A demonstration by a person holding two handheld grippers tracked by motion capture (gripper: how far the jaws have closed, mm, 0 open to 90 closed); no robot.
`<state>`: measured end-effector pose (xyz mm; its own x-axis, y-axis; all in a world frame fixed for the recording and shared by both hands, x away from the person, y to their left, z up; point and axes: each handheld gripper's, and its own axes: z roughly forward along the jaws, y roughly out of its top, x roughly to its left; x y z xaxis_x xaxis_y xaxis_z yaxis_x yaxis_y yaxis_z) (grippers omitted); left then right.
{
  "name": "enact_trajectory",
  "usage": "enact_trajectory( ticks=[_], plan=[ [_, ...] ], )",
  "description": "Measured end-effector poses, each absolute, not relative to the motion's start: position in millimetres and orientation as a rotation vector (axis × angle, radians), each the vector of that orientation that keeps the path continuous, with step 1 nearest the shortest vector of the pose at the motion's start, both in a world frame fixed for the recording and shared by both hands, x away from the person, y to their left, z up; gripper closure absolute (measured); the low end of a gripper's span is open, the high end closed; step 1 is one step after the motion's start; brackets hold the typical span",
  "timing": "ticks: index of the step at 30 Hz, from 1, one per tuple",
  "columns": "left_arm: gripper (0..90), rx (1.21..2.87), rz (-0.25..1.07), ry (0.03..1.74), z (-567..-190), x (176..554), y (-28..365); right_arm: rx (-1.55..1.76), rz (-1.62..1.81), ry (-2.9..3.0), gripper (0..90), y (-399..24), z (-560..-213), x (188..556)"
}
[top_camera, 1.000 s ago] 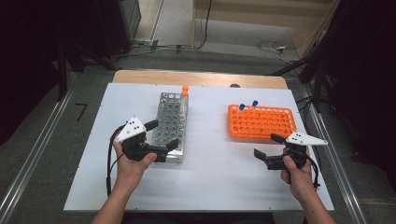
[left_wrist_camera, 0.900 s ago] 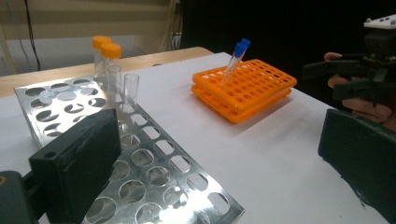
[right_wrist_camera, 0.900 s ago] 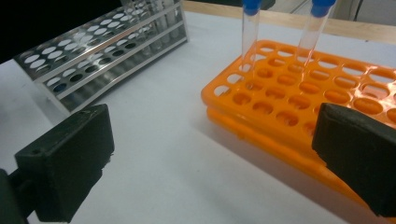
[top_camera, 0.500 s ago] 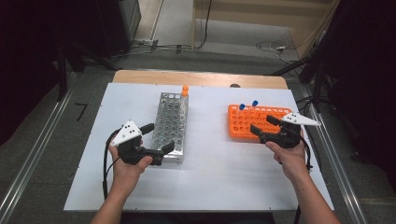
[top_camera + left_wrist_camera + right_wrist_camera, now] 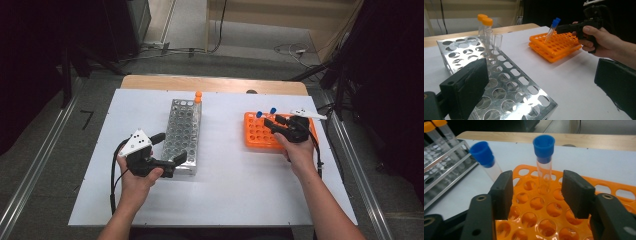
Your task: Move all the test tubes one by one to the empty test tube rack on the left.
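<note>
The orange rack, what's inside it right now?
The orange rack holds two blue-capped tubes: one upright between the right gripper's open, closing jaws, one leaning beyond them. The other holes look empty; the gripper covers the nearest ones.

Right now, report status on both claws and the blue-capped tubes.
Left claw open, straddling the metal rack corner. Right claw open, jaws just been closing, upright blue-capped tube between them, untouched. Second blue-capped tube leans beside the left jaw.
</note>
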<state>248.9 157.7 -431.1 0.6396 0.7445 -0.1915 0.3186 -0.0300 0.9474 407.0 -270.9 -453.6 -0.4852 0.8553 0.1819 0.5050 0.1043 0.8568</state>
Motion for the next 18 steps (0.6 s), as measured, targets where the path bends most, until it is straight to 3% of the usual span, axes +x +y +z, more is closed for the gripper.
enact_trajectory(
  ticks=[11, 18],
  plan=[
    [0.0, 1.625, 0.425, 0.894, -432, 248, 156, 1.397, 1.296, 1.993, 64.3, -259, -469, 423],
    [0.0, 1.63, 0.421, 0.898, -433, 249, 155, 1.38, 1.264, 1.967, 70.2, -252, -474, 422]
  ],
)
